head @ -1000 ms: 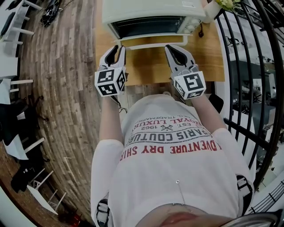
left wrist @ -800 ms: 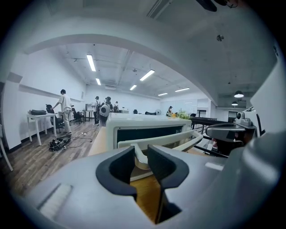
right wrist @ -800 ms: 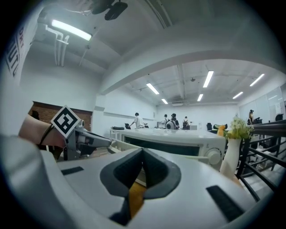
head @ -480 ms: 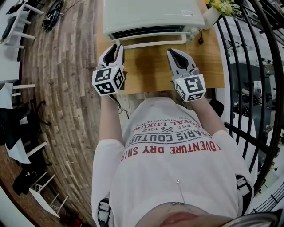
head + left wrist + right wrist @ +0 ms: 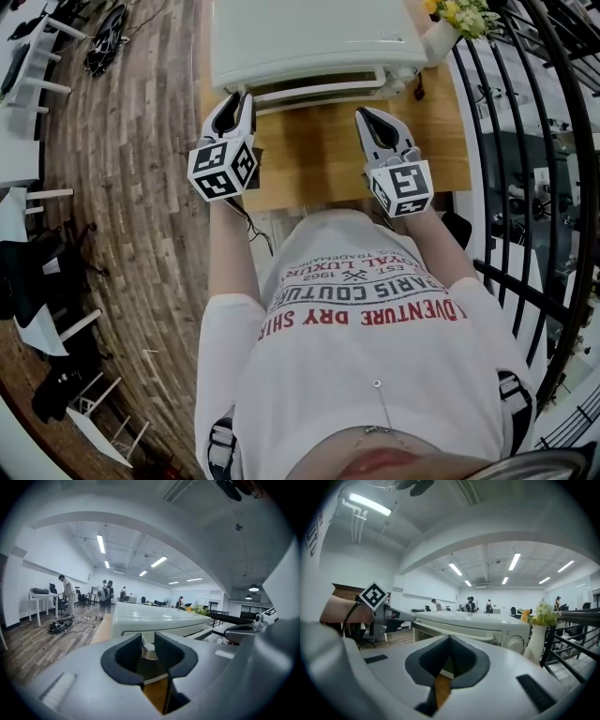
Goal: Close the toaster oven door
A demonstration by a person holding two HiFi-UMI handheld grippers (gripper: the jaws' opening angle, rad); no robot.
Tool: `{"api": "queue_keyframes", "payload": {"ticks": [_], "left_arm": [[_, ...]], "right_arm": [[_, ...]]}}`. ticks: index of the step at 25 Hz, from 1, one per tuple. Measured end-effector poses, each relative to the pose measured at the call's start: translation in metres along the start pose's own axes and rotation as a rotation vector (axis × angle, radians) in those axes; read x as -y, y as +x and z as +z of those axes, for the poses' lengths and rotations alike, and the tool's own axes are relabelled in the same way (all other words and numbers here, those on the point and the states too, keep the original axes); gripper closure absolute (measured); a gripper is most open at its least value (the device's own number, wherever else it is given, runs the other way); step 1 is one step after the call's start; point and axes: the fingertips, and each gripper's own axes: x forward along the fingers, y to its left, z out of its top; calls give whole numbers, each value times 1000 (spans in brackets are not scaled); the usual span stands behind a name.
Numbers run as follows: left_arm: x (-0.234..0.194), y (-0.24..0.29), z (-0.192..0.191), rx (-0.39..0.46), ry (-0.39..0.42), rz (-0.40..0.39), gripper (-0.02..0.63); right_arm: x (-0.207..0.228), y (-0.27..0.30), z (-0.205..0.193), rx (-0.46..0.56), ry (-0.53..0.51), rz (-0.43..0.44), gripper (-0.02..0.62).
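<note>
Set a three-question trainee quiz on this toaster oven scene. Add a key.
1. Short answer: in the head view, what stands just right of the toaster oven?
2. True or false: the oven's door lies fully open, flat over the table.
3. Pick one: whose jaws stand apart? A the left gripper; B the right gripper; C both.

Key
1. A vase of flowers.
2. False: the door is tipped up, almost shut.
3. A: the right gripper's jaws are together.
</note>
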Motion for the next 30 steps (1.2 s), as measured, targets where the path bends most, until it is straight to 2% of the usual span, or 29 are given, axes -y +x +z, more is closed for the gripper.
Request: {"api": "queue_keyframes", "payload": {"ticks": [4, 11, 14, 22, 30], "left_arm": [[0, 0, -1, 5, -4, 1, 509], [2, 1, 2, 4, 87, 18, 508], [3, -3, 5, 22, 131, 28, 508], [26, -40, 16, 88, 167, 7, 509], [59, -87, 27, 137, 192, -52, 593]], "right_arm": [[2, -4, -4, -10, -5, -7, 609], [3, -8, 0, -5, -10, -16, 609], [-1, -11, 3, 1, -15, -15, 609], [-9, -24, 6, 15, 1, -3, 609], [-26, -40, 19, 10, 36, 25, 609]]}}
